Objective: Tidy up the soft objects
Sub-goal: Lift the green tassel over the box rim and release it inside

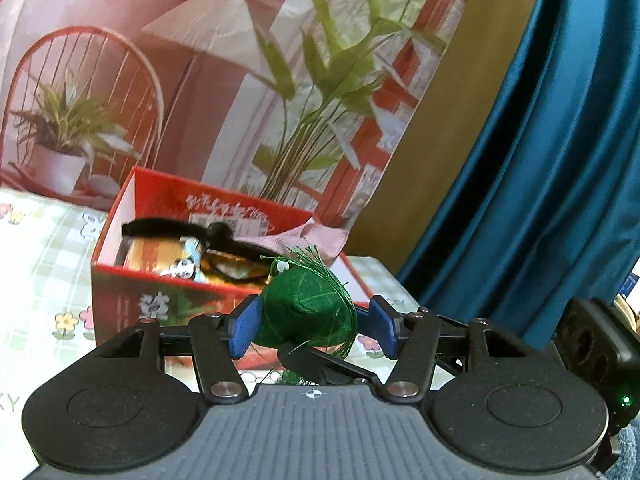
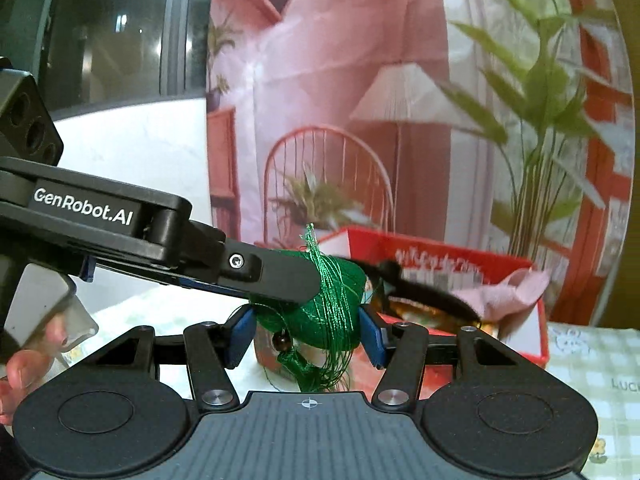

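Both grippers hold one green silk-wrapped sachet (image 1: 306,308) in the air, just in front of the red box (image 1: 120,280). The left gripper (image 1: 310,326) has its blue pads (image 1: 244,328) pressed against the sachet's sides. The right gripper (image 2: 306,332) clamps it from its own side, and the left one's black finger lies across the top there. Green tassel threads (image 2: 320,364) hang below. The box stands on a checked, flowered tabletop (image 1: 44,264), with a pink cloth (image 2: 516,288) draped over its rim.
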Action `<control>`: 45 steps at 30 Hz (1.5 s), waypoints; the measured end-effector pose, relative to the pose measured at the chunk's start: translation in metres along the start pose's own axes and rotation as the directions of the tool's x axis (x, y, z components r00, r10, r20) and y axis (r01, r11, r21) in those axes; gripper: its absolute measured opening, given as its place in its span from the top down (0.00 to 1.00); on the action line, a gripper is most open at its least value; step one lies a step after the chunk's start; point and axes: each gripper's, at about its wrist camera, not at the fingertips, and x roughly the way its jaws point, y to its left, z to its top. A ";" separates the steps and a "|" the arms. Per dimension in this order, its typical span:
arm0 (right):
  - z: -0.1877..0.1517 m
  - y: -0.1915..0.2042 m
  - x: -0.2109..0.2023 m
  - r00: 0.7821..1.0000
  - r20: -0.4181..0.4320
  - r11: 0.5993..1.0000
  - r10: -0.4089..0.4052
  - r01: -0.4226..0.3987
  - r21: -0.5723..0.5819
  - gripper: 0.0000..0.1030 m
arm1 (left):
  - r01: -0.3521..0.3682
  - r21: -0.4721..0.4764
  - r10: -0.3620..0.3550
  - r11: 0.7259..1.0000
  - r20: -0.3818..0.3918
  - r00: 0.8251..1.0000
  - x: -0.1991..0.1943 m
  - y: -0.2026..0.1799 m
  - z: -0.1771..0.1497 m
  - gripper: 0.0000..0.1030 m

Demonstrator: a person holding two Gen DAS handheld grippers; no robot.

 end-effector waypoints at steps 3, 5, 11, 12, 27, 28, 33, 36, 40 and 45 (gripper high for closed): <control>0.006 -0.001 -0.008 0.999 0.029 1.000 -0.014 0.014 -0.018 0.50 | 0.013 0.015 -0.013 1.000 -0.004 1.000 0.002 -0.005 0.009 0.38; 0.010 -0.003 -0.011 0.999 0.046 0.999 -0.024 0.026 -0.039 0.50 | 0.039 0.014 -0.039 0.999 -0.013 0.999 0.008 -0.005 0.021 0.36; 0.041 -0.022 -0.012 0.991 0.124 0.994 -0.052 0.063 -0.088 0.50 | 0.074 0.068 -0.075 0.995 0.023 0.997 0.020 -0.011 0.064 0.36; 0.047 -0.025 -0.011 0.989 0.138 0.992 -0.058 0.072 -0.101 0.50 | 0.076 0.085 -0.079 0.993 0.036 0.996 0.022 -0.014 0.071 0.36; 0.078 -0.063 0.026 0.969 0.219 0.955 -0.111 0.165 -0.245 0.49 | 0.046 0.128 -0.047 0.991 0.001 0.999 0.084 -0.009 0.089 0.35; 0.073 -0.065 0.031 0.971 0.208 0.955 -0.116 0.166 -0.245 0.49 | 0.040 0.121 -0.039 0.992 -0.012 0.999 0.090 -0.006 0.086 0.35; 0.045 -0.073 0.048 0.982 0.147 0.964 -0.121 0.151 -0.218 0.49 | 0.022 0.077 -0.016 0.997 -0.086 0.996 0.120 0.006 0.073 0.35; 0.029 -0.080 0.058 0.986 0.102 0.967 -0.130 0.149 -0.207 0.49 | 0.017 0.052 -0.010 0.998 -0.133 0.991 0.137 0.012 0.066 0.35; 0.014 -0.090 0.065 0.988 0.059 0.976 -0.143 0.151 -0.160 0.49 | 0.016 0.050 -0.008 0.999 -0.170 0.985 0.154 0.017 0.059 0.35; 0.003 -0.100 0.070 0.978 0.028 0.970 -0.207 0.208 -0.128 0.45 | -0.007 0.093 0.024 0.996 -0.181 0.983 0.165 0.014 0.055 0.33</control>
